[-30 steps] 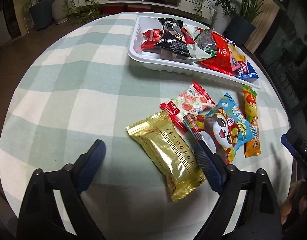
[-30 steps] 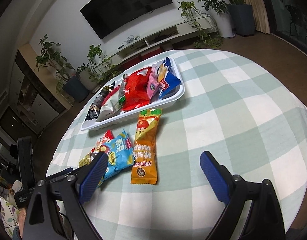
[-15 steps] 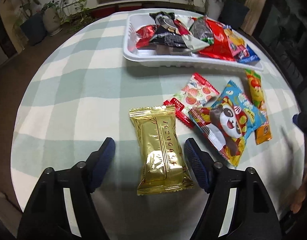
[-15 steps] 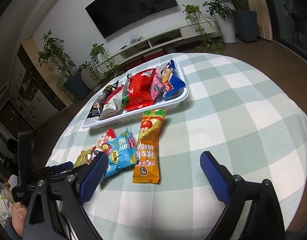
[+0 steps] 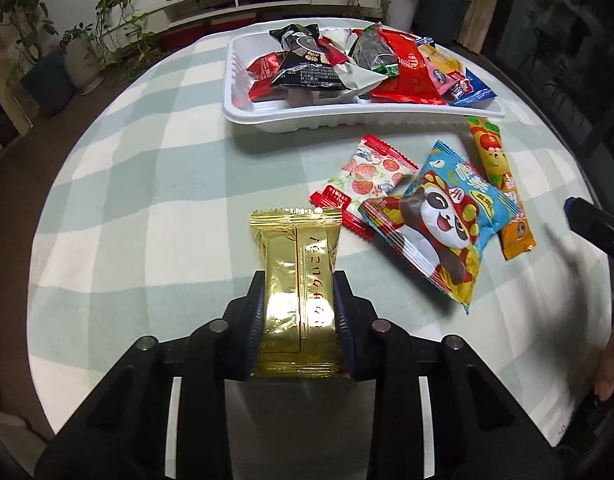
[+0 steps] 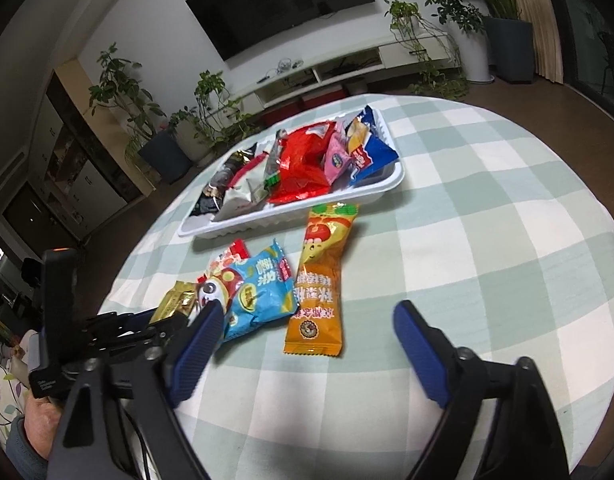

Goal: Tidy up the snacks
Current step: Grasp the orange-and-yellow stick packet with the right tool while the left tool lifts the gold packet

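1. Tongs first: the left gripper [image 5: 299, 312] is closing on the gold packet [image 5: 297, 280], with both blue pads against its long edges.
2. That packet's long axis runs from 6 to 12 o'clock in the left wrist view, and its crimped far end points toward the white tray [image 5: 347, 118].
3. A second ago it lay slanted between wide-spread fingers; now it sits straight and pinched.
4. The right gripper [image 6: 303, 344] is narrowing but stands wide with nothing between its ribbed blue pads.
5. At its 12 o'clock lies the orange packet [image 6: 321, 280], a long glossy sachet pointing at the tray.
6. The blue panda packet [image 5: 443, 216] overlaps the strawberry packet [image 5: 367, 178], at the gold packet's 2 o'clock.
7. All rest on a round table's green-checked cloth [image 5: 147, 168]; the ridged plastic tray holds crinkled foil snacks.
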`<state>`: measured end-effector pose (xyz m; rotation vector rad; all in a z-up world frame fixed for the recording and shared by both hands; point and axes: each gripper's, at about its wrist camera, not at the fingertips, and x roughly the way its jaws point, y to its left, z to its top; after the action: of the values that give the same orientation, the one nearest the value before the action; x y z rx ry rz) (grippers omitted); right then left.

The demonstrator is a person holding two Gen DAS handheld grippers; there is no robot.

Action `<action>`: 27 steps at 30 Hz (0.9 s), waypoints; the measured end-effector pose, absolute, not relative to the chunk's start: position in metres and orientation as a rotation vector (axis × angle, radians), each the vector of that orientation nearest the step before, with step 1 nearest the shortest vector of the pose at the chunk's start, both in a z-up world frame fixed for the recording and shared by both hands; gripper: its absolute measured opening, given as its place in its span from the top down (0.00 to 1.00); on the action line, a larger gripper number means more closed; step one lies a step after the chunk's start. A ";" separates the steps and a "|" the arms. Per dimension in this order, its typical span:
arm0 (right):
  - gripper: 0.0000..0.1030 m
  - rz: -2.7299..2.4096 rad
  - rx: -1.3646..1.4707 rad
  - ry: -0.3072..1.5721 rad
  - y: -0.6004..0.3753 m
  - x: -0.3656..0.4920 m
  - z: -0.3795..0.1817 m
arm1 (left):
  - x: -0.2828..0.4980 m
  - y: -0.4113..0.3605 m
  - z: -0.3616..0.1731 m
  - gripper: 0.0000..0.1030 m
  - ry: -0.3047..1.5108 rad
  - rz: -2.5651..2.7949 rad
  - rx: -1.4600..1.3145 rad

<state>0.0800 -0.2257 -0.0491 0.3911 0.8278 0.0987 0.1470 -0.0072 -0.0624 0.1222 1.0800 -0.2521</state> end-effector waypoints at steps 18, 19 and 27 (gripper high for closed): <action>0.44 0.010 0.203 1.004 -0.211 0.144 -0.068 | 0.108 0.028 -0.056 0.72 1.044 -0.331 -0.073; 0.46 0.001 0.191 1.013 -0.211 0.145 -0.070 | 0.108 0.029 -0.056 0.72 1.044 -0.331 -0.075; 0.54 -0.020 0.115 1.041 -0.210 0.147 -0.075 | 0.108 0.028 -0.057 0.72 1.042 -0.330 -0.083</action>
<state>0.1473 -0.2099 -0.0746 0.1150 1.0406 -0.0204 0.1084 0.0285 -0.0573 -0.0835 1.0422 -0.3299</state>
